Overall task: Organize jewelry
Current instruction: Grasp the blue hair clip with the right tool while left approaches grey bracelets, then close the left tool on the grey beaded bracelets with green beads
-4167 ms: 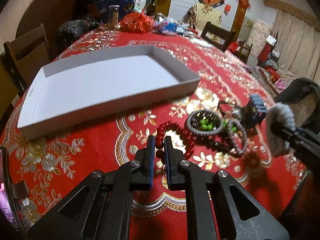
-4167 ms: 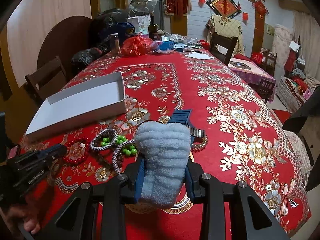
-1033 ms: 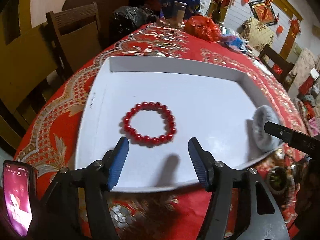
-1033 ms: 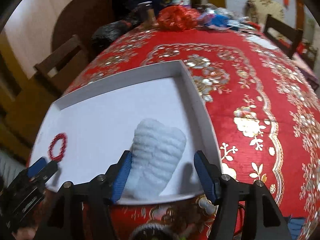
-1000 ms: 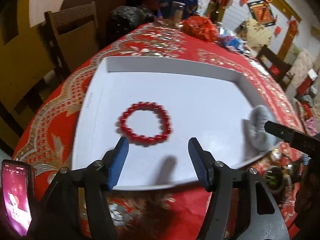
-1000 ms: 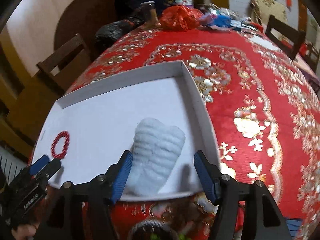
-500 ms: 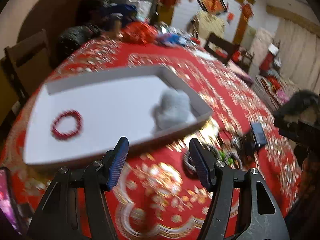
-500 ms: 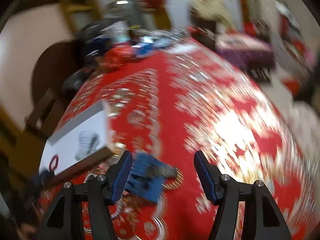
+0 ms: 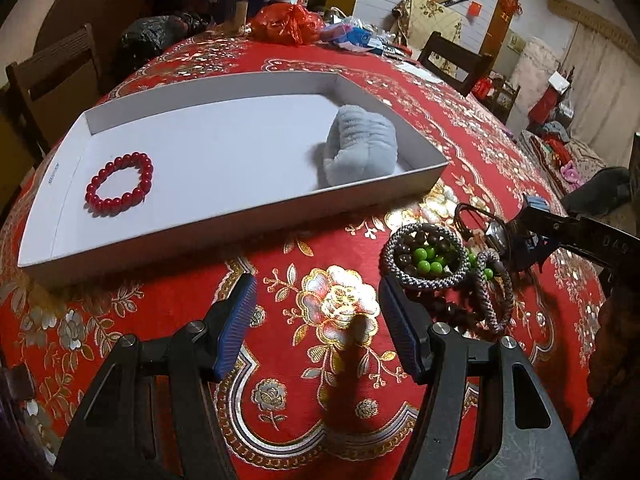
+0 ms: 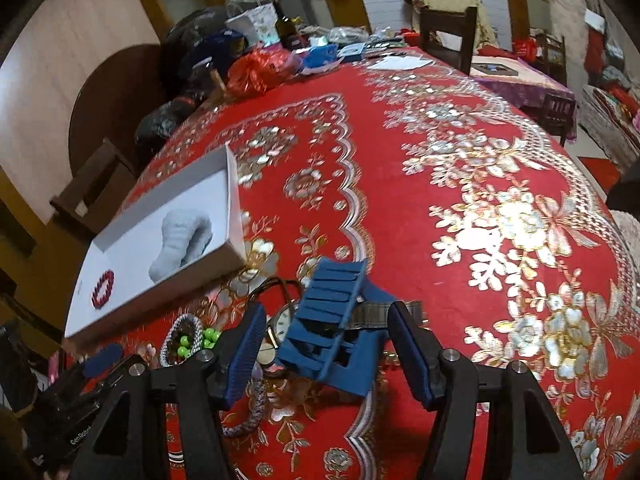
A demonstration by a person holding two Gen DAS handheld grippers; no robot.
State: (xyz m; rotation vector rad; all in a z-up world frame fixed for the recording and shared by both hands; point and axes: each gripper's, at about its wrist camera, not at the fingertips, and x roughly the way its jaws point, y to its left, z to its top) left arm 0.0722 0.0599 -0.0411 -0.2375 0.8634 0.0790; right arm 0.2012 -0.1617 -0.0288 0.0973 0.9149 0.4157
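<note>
White tray sits on the red tabletop as the sorting target; red bracelet lies at its left end, grey plush roll at its right end, well apart, so each item gets its own spot. Unsorted pile stays on the tabletop just right of the tray's near corner: braided bracelet ringing green beads, a second braided loop, a watch, blue stand.

Left tongs released, nothing between the pads, hovering over bare cloth just left of the braided bracelet, probably lining up for it as next pick.

Right tongs straddle the blue stand; jaws have just been closing in on it, but gaps show on both sides, so no grip yet. Stand looks like the right hand's target; it is tilted and sits on the watch strap, so it may drag neighbours when lifted.
</note>
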